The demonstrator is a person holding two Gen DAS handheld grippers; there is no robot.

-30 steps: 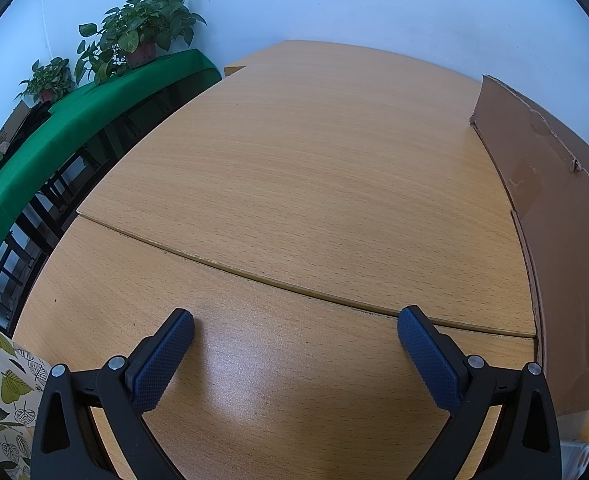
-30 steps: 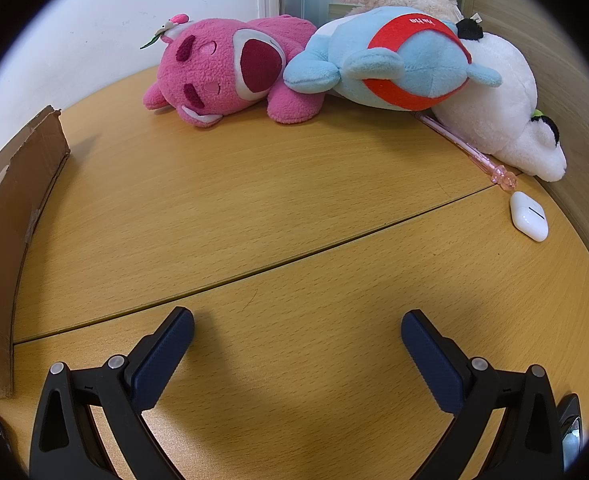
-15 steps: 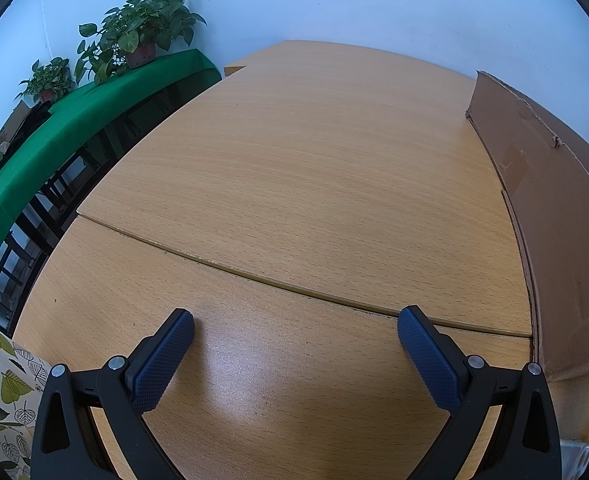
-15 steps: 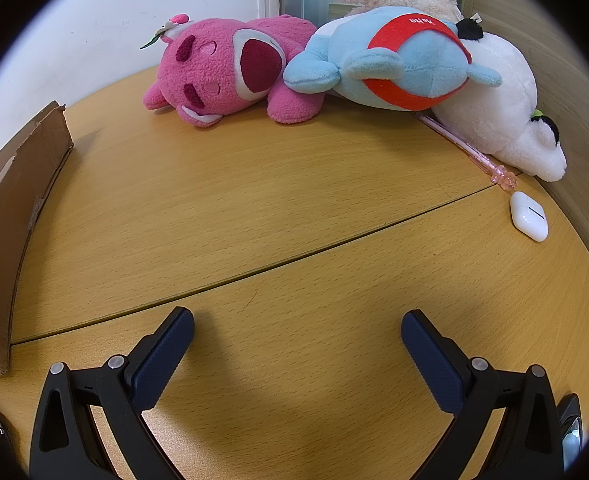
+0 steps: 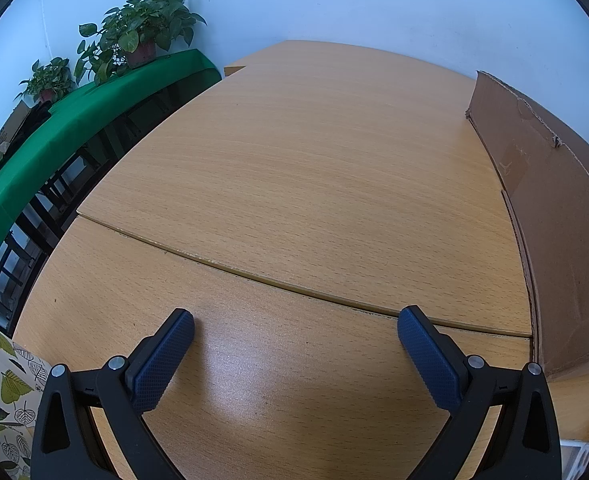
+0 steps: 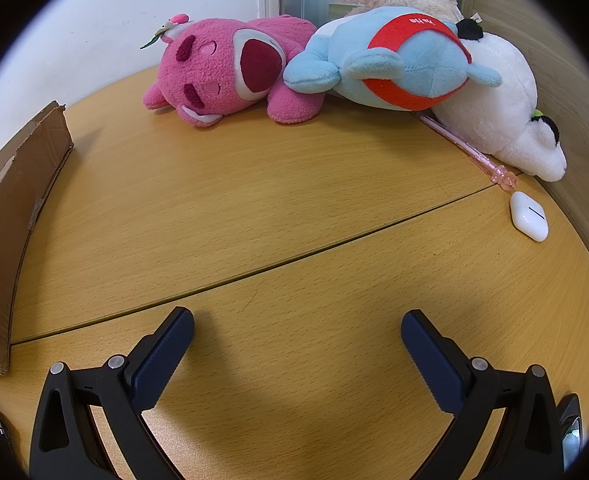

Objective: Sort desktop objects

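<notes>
In the right wrist view a pink plush bear (image 6: 222, 72), a blue and red plush (image 6: 394, 60) and a white plush (image 6: 506, 116) lie along the far wall. A pink pen (image 6: 466, 148) and a white earbud case (image 6: 528, 216) lie at the right. My right gripper (image 6: 296, 328) is open and empty over the wooden desk (image 6: 254, 208), well short of them. My left gripper (image 5: 294, 328) is open and empty over the bare desk (image 5: 314, 168).
A brown cardboard box stands between the two grippers, at the right of the left view (image 5: 554, 216) and the left of the right view (image 6: 10, 200). A green-covered table (image 5: 54, 136) with potted plants (image 5: 142, 36) lies beyond the desk's left edge. A leaf-patterned box (image 5: 6, 400) sits at lower left.
The cardboard box has shifted toward the left gripper's side: it reaches further into both views. Both grippers stay open and still.
</notes>
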